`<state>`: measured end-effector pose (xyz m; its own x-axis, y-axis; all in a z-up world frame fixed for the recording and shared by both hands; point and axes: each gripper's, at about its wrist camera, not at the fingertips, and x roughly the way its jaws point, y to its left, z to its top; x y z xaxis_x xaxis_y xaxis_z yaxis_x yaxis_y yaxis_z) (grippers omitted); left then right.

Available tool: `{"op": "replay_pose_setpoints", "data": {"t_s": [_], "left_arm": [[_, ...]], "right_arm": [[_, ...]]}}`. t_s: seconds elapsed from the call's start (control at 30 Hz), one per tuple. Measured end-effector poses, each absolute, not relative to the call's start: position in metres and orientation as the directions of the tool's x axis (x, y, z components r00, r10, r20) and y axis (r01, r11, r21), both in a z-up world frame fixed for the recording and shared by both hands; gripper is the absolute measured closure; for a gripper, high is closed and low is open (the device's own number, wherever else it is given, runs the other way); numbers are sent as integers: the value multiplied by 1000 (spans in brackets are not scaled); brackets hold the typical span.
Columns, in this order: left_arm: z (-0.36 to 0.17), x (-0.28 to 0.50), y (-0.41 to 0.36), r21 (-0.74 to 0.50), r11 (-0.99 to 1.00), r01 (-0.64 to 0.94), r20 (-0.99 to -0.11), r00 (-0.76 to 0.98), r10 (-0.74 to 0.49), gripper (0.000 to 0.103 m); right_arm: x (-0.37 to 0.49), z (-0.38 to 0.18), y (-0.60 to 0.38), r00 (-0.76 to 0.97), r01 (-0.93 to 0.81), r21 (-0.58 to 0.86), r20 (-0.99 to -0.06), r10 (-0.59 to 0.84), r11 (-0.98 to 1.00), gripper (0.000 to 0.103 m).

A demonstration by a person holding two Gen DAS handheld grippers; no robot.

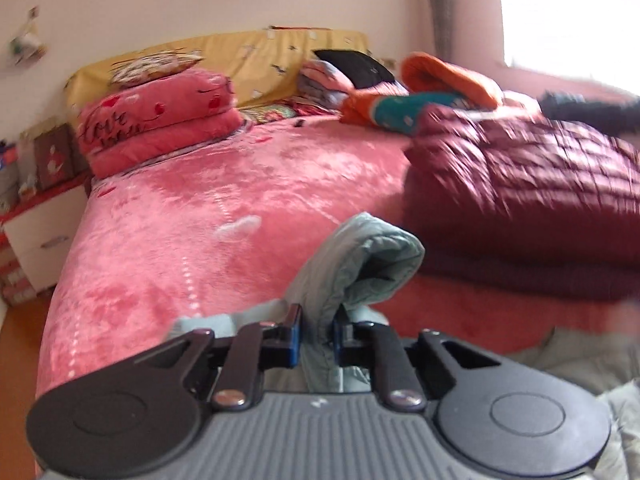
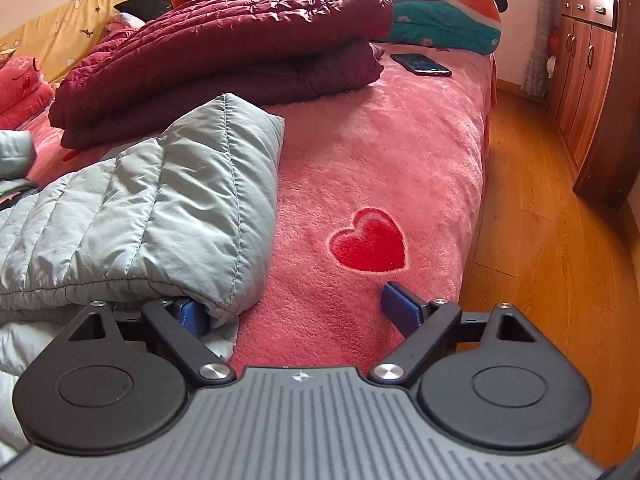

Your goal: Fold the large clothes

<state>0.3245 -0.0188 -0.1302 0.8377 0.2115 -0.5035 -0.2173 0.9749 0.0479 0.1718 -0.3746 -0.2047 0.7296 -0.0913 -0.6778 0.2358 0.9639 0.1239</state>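
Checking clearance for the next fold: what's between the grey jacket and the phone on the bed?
In the right wrist view, only bare pink blanket lies between the grey jacket and the phone; the folded maroon jacket sits left of that line.

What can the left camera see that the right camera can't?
Only the left wrist view shows the left gripper, jaws shut on the grey jacket, and the pink pillow. Only the right wrist view shows the right gripper, jaws open, the phone and the red heart. Both show the maroon jacket and pink blanket.
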Motion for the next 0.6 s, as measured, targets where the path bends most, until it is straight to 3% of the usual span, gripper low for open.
{"op": "replay_pose_setpoints", "data": {"t_s": [0.27, 0.6], "left_arm": [[-100, 254, 70, -152, 902, -404, -453, 839, 299, 92], [-139, 231, 163, -382, 734, -562, -496, 795, 349, 92]], "right_arm": [[174, -204, -373, 724, 221, 125, -686, -77, 967, 0], [149, -201, -353, 714, 101, 64, -700, -27, 993, 0]]}}
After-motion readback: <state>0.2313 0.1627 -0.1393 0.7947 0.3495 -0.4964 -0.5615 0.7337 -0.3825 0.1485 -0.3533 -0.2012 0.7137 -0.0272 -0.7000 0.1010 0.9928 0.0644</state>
